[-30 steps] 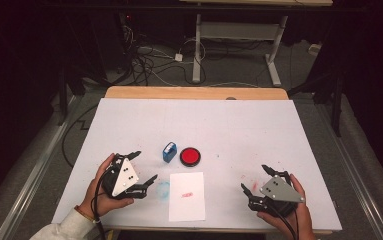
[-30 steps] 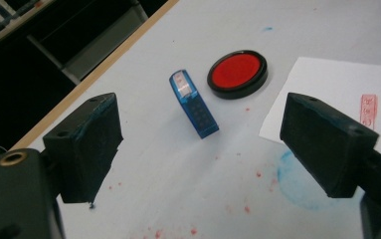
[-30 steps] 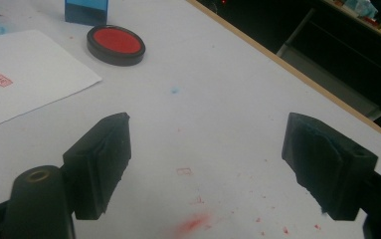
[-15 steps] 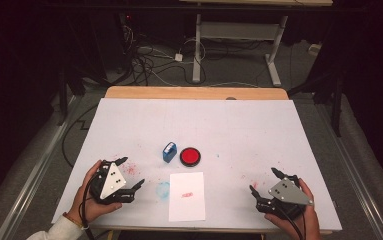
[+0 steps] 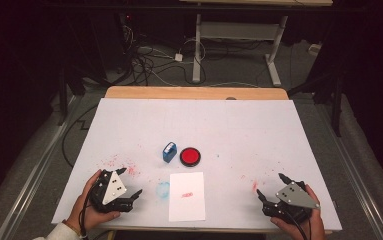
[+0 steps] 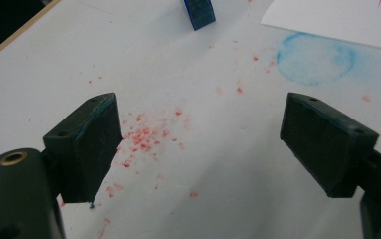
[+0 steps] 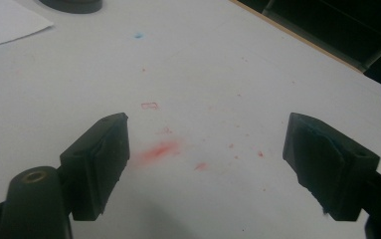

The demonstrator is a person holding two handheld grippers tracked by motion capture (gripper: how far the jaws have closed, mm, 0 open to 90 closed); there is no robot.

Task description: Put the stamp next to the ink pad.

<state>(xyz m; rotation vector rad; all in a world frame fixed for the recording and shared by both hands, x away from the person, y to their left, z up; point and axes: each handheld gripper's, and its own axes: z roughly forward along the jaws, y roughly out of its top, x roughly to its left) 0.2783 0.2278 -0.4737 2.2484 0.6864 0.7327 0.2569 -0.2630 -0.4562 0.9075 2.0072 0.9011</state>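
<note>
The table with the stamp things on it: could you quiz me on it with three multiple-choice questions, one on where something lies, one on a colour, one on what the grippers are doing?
1. The blue stamp stands where?
A. left of the red ink pad
B. on the paper sheet
C. in a gripper

2. The mark printed on the sheet is
A. blue
B. red
C. black

3. The left gripper and right gripper are
A. both shut
B. both open, holding nothing
C. one open, one shut

Answers: 1 A, stamp and pad sit side by side beyond the sheet. 2 B, a small red print mid-sheet. 3 B, jaws stand wide apart over bare table.
</note>
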